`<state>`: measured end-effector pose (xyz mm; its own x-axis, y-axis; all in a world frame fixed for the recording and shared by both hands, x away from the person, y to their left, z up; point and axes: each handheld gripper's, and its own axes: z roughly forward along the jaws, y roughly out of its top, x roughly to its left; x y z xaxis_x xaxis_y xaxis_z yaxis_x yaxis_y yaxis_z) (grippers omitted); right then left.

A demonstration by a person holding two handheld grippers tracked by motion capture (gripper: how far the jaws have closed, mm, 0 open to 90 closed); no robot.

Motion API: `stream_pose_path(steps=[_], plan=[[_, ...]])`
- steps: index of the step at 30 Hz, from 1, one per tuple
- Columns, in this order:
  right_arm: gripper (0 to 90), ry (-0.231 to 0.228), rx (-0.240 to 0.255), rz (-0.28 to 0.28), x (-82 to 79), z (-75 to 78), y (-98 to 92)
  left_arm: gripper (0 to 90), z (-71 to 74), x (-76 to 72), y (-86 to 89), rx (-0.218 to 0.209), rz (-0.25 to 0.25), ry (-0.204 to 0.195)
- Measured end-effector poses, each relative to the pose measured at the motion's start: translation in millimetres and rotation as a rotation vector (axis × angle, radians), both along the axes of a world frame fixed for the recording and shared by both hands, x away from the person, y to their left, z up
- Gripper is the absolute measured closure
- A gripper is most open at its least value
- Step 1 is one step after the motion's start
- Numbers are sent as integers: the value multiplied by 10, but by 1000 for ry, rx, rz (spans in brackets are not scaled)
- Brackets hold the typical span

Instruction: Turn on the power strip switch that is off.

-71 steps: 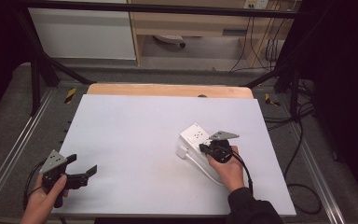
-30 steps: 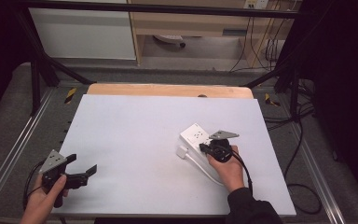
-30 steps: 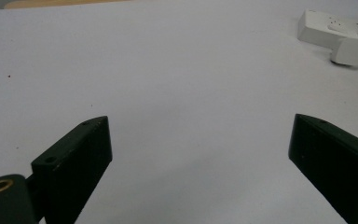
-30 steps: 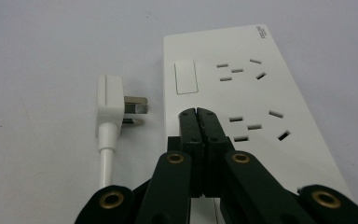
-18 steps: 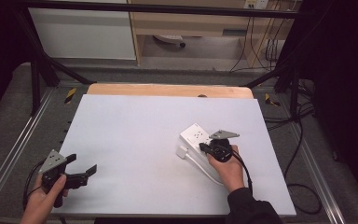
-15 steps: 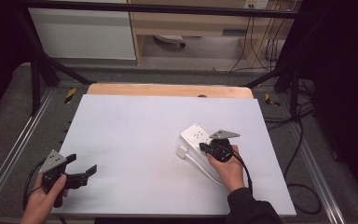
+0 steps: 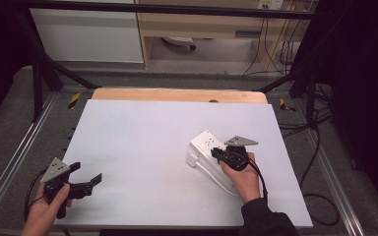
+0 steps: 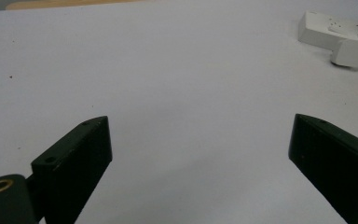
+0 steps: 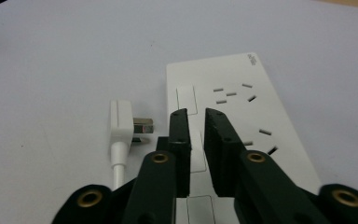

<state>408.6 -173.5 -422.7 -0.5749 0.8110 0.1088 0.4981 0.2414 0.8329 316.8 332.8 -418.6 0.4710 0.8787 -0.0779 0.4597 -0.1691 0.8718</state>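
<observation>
Lab bench, metal frame (image 7: 39,73), trailing cables (image 7: 275,49)

Light even & soft from overhead w/ no hard glare; table (image 7: 142,132) reads bright white, surroundings drop to near black at the high view's sides. Faint soft shadows only. Gripper views: jaws nearest the lens slightly soft, surface beyond them sharper.

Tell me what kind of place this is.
Probably a lab or recording workspace, not a home. A white table stands inside a dark metal frame, cables hang at the back, and a person works handheld grippers over a white power strip.
</observation>
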Motion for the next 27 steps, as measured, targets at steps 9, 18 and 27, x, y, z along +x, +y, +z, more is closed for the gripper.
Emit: stream_pose_path(steps=[9, 18, 27], plan=[[158, -83, 41, -79, -102, 139, -162, 61, 5, -4, 3, -4, 2, -5], [32, -132, 20, -146, -360, 163, -467, 61, 6, -6, 2, -6, 2, -5], [44, -79, 30, -242, -547, 26, -931, 61, 11, -3, 7, -6, 4, -7]])
